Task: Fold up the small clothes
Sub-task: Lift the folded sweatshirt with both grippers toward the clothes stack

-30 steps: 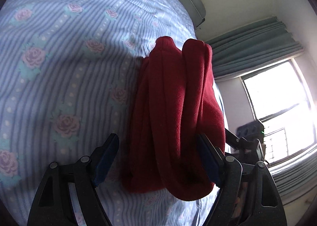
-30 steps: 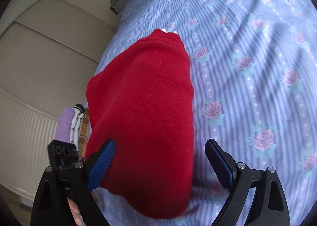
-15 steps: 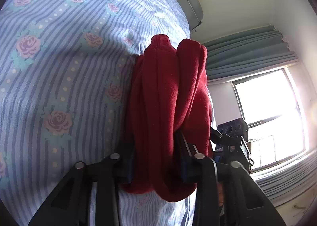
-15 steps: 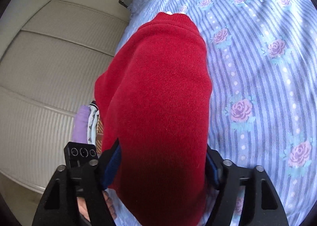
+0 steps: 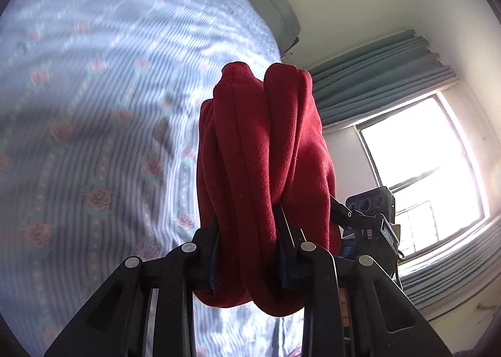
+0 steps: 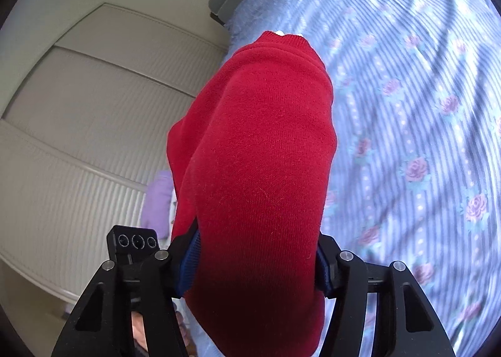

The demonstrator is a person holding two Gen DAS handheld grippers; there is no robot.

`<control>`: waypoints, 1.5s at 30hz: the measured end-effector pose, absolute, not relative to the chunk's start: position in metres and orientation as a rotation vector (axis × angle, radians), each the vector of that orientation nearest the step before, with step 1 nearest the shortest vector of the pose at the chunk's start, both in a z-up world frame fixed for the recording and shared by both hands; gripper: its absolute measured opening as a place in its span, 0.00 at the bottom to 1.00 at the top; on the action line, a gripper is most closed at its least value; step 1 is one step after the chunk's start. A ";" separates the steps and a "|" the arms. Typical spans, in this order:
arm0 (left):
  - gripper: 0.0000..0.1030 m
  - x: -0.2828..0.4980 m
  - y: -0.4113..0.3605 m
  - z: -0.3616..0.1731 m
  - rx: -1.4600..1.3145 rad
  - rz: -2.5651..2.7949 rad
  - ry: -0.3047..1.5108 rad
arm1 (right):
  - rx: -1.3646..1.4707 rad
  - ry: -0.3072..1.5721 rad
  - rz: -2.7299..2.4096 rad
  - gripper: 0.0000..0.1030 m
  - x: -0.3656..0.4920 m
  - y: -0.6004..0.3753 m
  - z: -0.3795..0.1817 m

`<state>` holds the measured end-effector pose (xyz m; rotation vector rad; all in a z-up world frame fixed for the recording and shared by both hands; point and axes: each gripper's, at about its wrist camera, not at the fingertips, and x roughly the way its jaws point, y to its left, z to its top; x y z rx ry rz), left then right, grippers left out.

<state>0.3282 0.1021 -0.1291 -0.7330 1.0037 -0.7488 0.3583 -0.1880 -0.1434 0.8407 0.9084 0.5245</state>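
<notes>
A folded red knit sweater [image 5: 260, 163] is held off the bed between both grippers. My left gripper [image 5: 247, 250] is shut on its bunched folds at one side. My right gripper [image 6: 256, 260] is shut on the opposite side of the sweater [image 6: 260, 169], whose smooth outer face fills that view. Each gripper shows in the other's view: the right one [image 5: 372, 219] behind the sweater, the left one [image 6: 134, 247] at the lower left. The sweater hangs above the blue striped bedsheet with pink roses [image 5: 94, 106].
The bedsheet [image 6: 422, 106] spreads to the right in the right wrist view. A grey headboard [image 5: 269, 0] lies at the far end. A window with teal curtains [image 5: 416, 150] is on one side. White wardrobe doors [image 6: 78, 125] and a purple garment [image 6: 156, 200] are on the other.
Both grippers went from open around the sweater to shut on it, then lifted it off the bed; the sheet now looks blurred from the motion.
</notes>
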 end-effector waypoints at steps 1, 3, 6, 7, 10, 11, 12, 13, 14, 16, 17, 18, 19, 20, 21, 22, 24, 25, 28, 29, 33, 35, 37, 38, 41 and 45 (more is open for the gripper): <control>0.27 0.325 0.109 -0.120 -0.731 -0.748 0.990 | 0.836 0.901 0.531 0.59 0.357 -0.183 -0.135; 0.27 0.317 0.127 -0.098 -0.725 -0.741 0.955 | 0.824 0.879 0.552 0.59 0.357 -0.167 -0.115; 0.27 0.309 0.159 -0.068 -0.715 -0.722 0.907 | 0.806 0.848 0.592 0.59 0.361 -0.135 -0.087; 0.27 0.307 0.172 -0.057 -0.713 -0.711 0.893 | 0.800 0.842 0.606 0.59 0.364 -0.124 -0.079; 0.27 0.304 0.219 -0.026 -0.698 -0.663 0.847 | 0.790 0.824 0.653 0.59 0.380 -0.072 -0.052; 0.27 0.304 0.235 -0.017 -0.691 -0.647 0.833 | 0.787 0.817 0.670 0.59 0.386 -0.053 -0.044; 0.27 0.305 0.257 -0.005 -0.680 -0.626 0.816 | 0.786 0.811 0.686 0.59 0.383 -0.037 -0.040; 0.27 0.307 0.277 0.005 -0.674 -0.609 0.802 | 0.788 0.804 0.705 0.59 0.384 -0.019 -0.034; 0.27 0.305 0.300 0.018 -0.664 -0.588 0.786 | 0.790 0.797 0.727 0.59 0.391 0.004 -0.028; 0.27 0.307 0.344 0.038 -0.640 -0.548 0.759 | 0.801 0.785 0.768 0.59 0.407 0.051 -0.015; 0.27 0.308 0.368 0.047 -0.630 -0.529 0.748 | 0.807 0.780 0.788 0.59 0.414 0.074 -0.010; 0.27 0.311 0.388 0.053 -0.623 -0.512 0.744 | 0.811 0.776 0.801 0.59 0.419 0.093 -0.006; 0.27 0.314 0.406 0.058 -0.618 -0.496 0.744 | 0.816 0.772 0.813 0.59 0.427 0.117 -0.002; 0.27 0.319 0.429 0.063 -0.613 -0.475 0.744 | 0.821 0.770 0.820 0.59 0.434 0.140 0.001; 0.27 0.324 0.447 0.066 -0.614 -0.461 0.740 | 0.828 0.772 0.825 0.59 0.442 0.163 0.002; 0.27 0.329 0.466 0.067 -0.620 -0.449 0.736 | 0.838 0.775 0.827 0.59 0.443 0.178 0.002; 0.27 0.338 0.494 0.065 -0.612 -0.414 0.738 | 0.860 0.791 0.822 0.59 0.456 0.218 -0.001; 0.27 0.345 0.508 0.060 -0.613 -0.401 0.743 | 0.862 0.802 0.811 0.59 0.459 0.232 -0.003; 0.27 0.361 0.535 0.028 -0.655 -0.387 0.760 | 0.852 0.834 0.771 0.59 0.467 0.258 -0.015; 0.27 0.366 0.539 0.014 -0.674 -0.387 0.769 | 0.845 0.851 0.753 0.59 0.474 0.265 -0.023; 0.27 0.387 0.548 -0.045 -0.751 -0.376 0.807 | 0.816 0.940 0.672 0.59 0.485 0.276 -0.065; 0.28 0.387 0.550 -0.064 -0.791 -0.390 0.791 | 0.811 0.958 0.646 0.59 0.490 0.278 -0.082; 0.28 0.389 0.549 -0.076 -0.820 -0.414 0.776 | 0.785 0.952 0.643 0.59 0.492 0.279 -0.084; 0.28 0.388 0.549 -0.078 -0.824 -0.420 0.768 | 0.771 0.954 0.644 0.59 0.494 0.278 -0.084; 0.28 0.389 0.547 -0.077 -0.803 -0.413 0.754 | 0.758 0.971 0.642 0.60 0.498 0.277 -0.086; 0.35 0.384 0.545 -0.070 -0.789 -0.399 0.745 | 0.757 0.973 0.640 0.69 0.497 0.274 -0.092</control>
